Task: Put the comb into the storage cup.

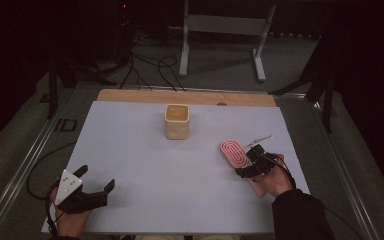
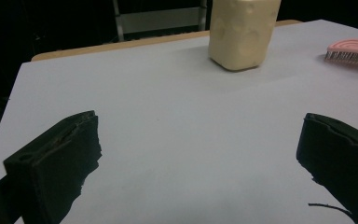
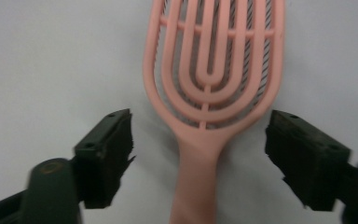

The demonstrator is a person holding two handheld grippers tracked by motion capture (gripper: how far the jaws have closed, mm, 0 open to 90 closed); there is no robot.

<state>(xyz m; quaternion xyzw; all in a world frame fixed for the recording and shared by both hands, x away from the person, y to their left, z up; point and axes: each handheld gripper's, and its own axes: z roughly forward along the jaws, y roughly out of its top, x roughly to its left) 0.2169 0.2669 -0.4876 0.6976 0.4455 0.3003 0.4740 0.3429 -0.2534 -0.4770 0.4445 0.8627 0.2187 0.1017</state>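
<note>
Now your right gripper point(image 3: 200, 154) straddles the brush point(image 3: 212, 88) handle, jaws apart and not touching it. Your left gripper point(image 2: 200, 158) rests wide open on the tabletop point(image 1: 140, 150), well apart from the brush lying flat right of the cup point(image 1: 177, 121).

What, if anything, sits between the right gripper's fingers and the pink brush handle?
Nothing visible. The right gripper straddles the pink brush at its handle, fingers open, with bare white table on both sides.
</note>
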